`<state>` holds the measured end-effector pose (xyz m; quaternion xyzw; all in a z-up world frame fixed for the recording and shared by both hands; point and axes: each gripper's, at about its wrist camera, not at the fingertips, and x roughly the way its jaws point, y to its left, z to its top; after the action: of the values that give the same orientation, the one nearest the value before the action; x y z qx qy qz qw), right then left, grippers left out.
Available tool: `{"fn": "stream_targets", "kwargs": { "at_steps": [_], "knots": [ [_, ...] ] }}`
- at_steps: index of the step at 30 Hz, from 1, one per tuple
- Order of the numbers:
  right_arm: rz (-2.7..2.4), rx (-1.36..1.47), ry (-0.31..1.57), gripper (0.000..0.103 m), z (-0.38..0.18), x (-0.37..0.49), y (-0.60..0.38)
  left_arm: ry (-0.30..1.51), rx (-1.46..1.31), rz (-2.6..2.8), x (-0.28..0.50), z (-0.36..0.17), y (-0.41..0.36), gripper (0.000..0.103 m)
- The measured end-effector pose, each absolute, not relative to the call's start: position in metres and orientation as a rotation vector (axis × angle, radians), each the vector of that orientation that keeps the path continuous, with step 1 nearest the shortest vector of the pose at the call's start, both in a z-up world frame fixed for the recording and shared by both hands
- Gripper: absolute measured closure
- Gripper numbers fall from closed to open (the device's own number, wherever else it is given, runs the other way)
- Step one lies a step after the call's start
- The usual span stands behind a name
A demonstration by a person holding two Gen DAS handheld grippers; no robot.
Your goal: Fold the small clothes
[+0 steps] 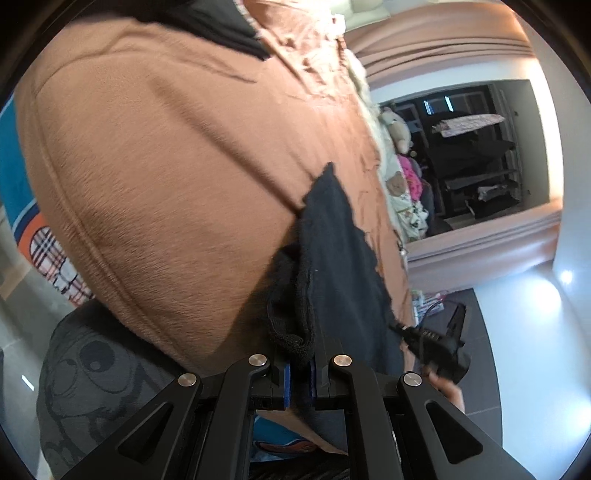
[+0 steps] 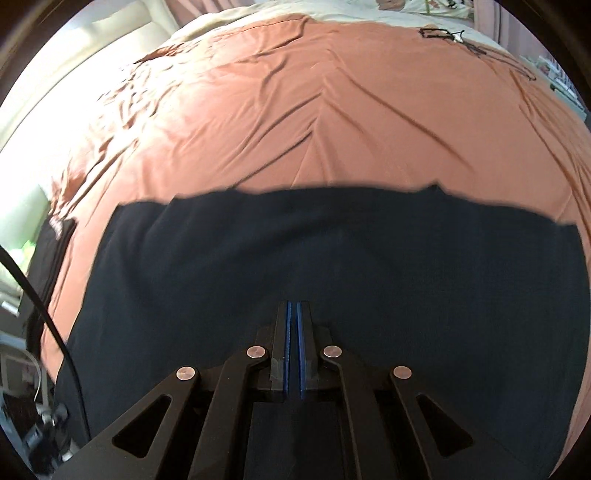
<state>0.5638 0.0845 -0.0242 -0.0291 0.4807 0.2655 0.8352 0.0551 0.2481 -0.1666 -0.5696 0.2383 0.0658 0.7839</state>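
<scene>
A black garment point(image 2: 332, 258) lies spread flat on the orange bedspread point(image 2: 295, 110), filling the lower half of the right wrist view. Just above it my right gripper point(image 2: 294, 306) is shut, blue pads together with nothing between them. In the left wrist view my left gripper point(image 1: 300, 360) is shut on a bunched, hemmed edge of the black garment point(image 1: 332, 240), which stretches away over the orange bedspread point(image 1: 166, 166). A hand point(image 1: 448, 387) holding a black tool with a cable shows at the lower right of that view.
A folded dark item point(image 2: 55, 251) sits at the bed's left edge, with a black cable point(image 2: 55, 332) hanging beside it. A thin black cord point(image 2: 443, 35) lies far up the bed. Soft toys point(image 1: 397, 129) line the bed's far side. Grey printed cloth point(image 1: 92, 369) lies near my left gripper.
</scene>
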Motion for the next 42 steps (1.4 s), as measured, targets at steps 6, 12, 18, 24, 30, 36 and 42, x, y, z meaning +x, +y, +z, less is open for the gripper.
{"fn": "stream_targets", "kwargs": {
  "at_steps": [6,12,18,24,30,36,42],
  "knots": [
    [0.596,-0.058,1.042,0.103,-0.035,0.523,0.07,0.487,-1.213,0.068,0.063,-0.146,0.246,0.097],
    [0.611,-0.041,1.08,0.103,-0.054,0.491,0.056,0.46,-1.179,0.001,0.077,-0.118,0.24,0.097],
    [0.654,-0.01,1.074,0.103,-0.053,0.463,0.042,0.435,-1.151,-0.049,0.092,-0.09,0.232,0.097],
    [0.719,0.058,1.1,0.103,-0.062,0.438,0.026,0.423,-1.076,-0.099,0.11,-0.054,0.214,0.097],
    [0.791,0.143,1.147,0.103,-0.072,0.428,0.009,0.421,-1.0,-0.153,0.135,-0.019,0.189,0.097],
    [0.815,0.185,1.055,0.103,-0.06,0.42,-0.029,0.438,-0.934,-0.204,0.161,0.007,0.163,0.097],
    [0.804,0.19,0.917,0.103,-0.036,0.41,-0.067,0.461,-0.858,-0.252,0.185,0.03,0.128,0.097]
  ]
}}
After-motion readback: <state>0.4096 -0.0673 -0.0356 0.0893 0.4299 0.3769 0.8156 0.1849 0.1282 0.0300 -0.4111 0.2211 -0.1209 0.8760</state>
